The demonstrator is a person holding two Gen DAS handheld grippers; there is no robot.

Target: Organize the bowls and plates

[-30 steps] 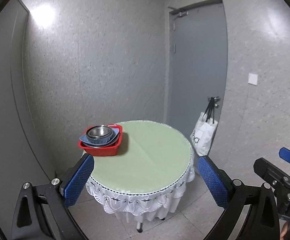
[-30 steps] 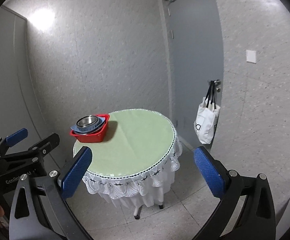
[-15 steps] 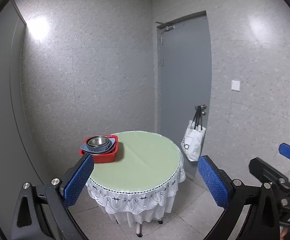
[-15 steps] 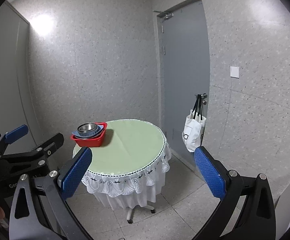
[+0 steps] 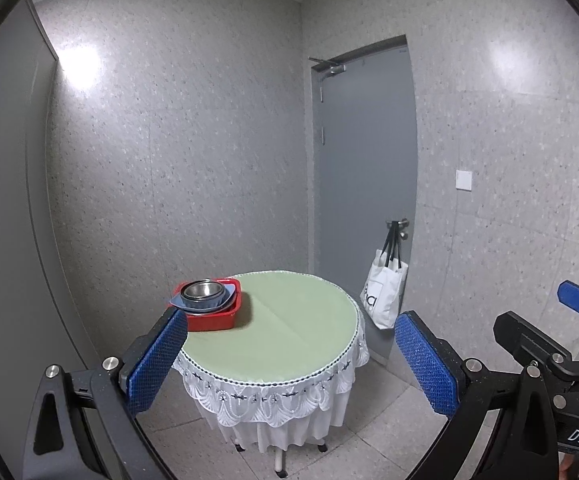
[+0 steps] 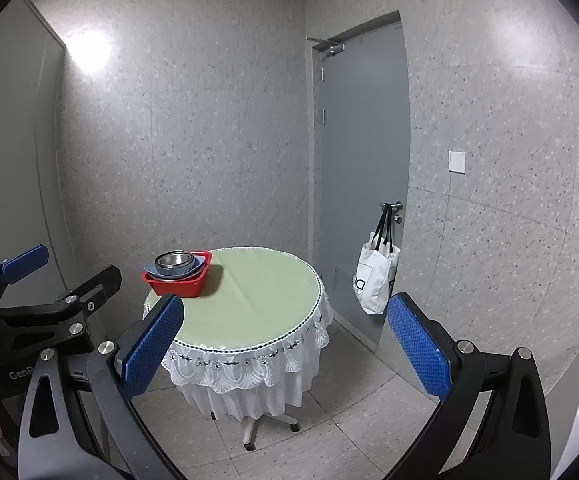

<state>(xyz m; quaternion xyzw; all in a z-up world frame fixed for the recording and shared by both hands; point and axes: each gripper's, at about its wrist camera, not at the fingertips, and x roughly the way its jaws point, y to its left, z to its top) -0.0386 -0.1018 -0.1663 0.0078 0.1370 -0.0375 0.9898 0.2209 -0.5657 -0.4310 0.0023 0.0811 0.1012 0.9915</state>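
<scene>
Left gripper (image 5: 289, 364) and right gripper (image 6: 285, 344) both gape wide, held level, seemingly side by side.

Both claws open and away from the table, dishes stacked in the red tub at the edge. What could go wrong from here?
1. The red tub sits near the rim of the round table; a nudge from the left claw might push it off.
2. The steel bowl rests atop the blue dishes; lifting one piece could tip the stack.
3. The lace-edged tablecloth hangs loose; the right claw could snag it.

One red basin (image 5: 213, 318), one steel bowl (image 5: 202, 290), one table (image 5: 289, 344), one bag (image 5: 383, 300).
</scene>
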